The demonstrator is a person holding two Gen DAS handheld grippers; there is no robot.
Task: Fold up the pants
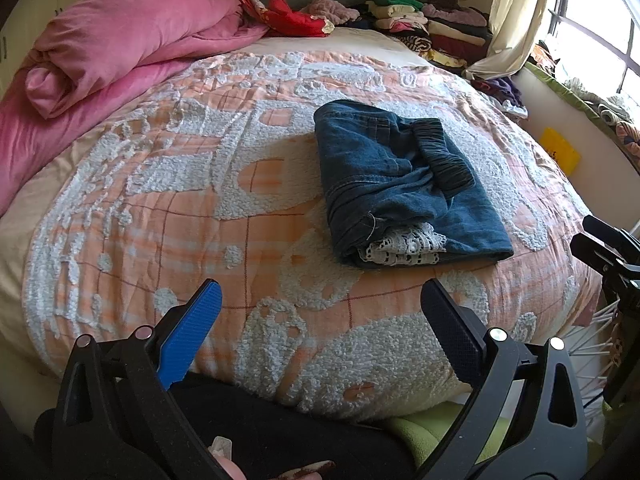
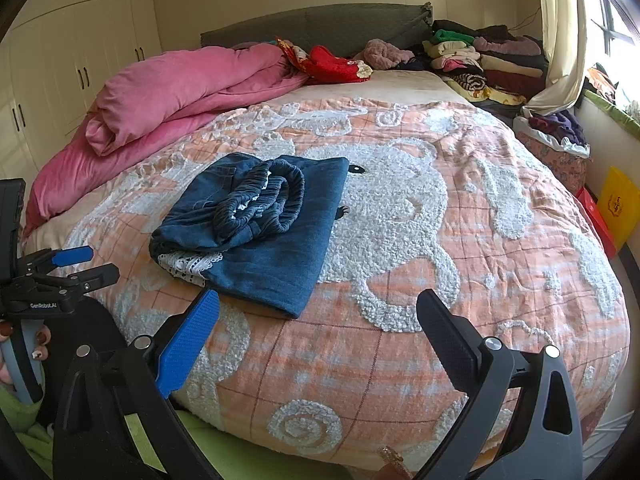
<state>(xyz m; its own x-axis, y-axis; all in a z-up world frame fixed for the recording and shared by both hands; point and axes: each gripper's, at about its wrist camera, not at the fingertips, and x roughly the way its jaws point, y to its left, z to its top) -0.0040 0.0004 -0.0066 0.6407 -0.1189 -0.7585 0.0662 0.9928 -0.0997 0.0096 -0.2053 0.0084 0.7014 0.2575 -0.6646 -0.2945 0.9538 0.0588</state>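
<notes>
The blue denim pants (image 1: 400, 184) lie folded into a compact rectangle on the orange and white bedspread (image 1: 200, 200). Their gathered elastic waistband (image 2: 260, 200) rests on top, and white lace trim (image 2: 188, 264) pokes out at the near end. My left gripper (image 1: 320, 304) hovers open over the bed's near edge, short of the pants and holding nothing. My right gripper (image 2: 318, 296) is also open and empty, just in front of the pants' (image 2: 272, 248) near corner. The left gripper (image 2: 80, 268) shows at the left edge of the right wrist view, held by a hand (image 2: 36, 344).
A rolled pink duvet (image 1: 120, 40) lies along the bed's far left. Stacked clothes (image 1: 432, 24) fill the far right by the curtain (image 1: 516, 12). A grey headboard (image 2: 320, 24) and white wardrobe (image 2: 80, 52) stand behind. A yellow bag (image 2: 620, 204) sits right of the bed.
</notes>
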